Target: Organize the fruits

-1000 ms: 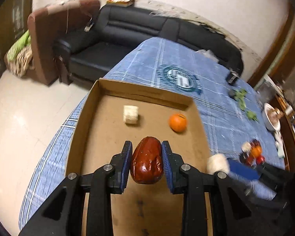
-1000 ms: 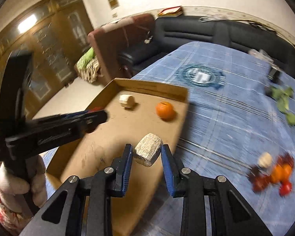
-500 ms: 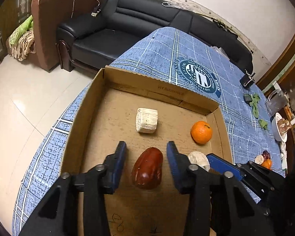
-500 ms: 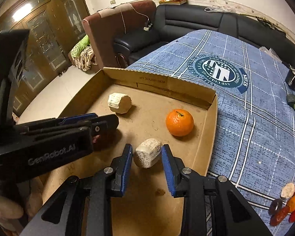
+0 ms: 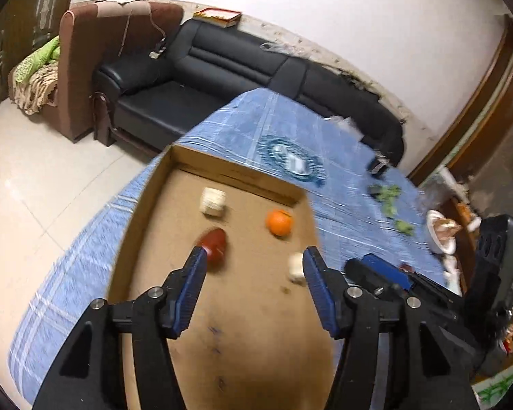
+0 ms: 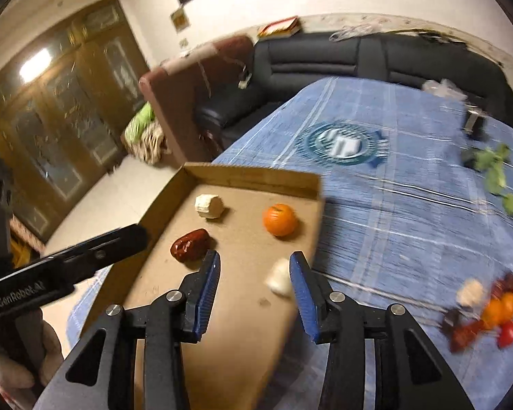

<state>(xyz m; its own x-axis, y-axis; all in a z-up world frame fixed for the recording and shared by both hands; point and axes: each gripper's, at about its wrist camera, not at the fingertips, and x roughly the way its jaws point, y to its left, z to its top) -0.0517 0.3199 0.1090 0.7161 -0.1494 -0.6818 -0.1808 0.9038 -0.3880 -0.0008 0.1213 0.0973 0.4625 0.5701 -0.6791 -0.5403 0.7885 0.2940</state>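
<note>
Fruits sit in the cardboard tray [image 6: 249,179] on the blue-clothed table [image 6: 393,212]: a red date [image 6: 189,244] at ten o'clock from my right claw [image 6: 254,273], an orange [image 6: 279,220] at twelve, a pale chunk [image 6: 209,206] beyond. My right claw's jaws have just been opening and stand apart, the white piece [image 6: 279,278] loose beside the right pad. My left claw [image 5: 253,266] has likewise just been opening, empty, with the date past its left tip. I should lift both straight clear, nudging nothing, then head for the pile [image 6: 489,311] at three o'clock.
</note>
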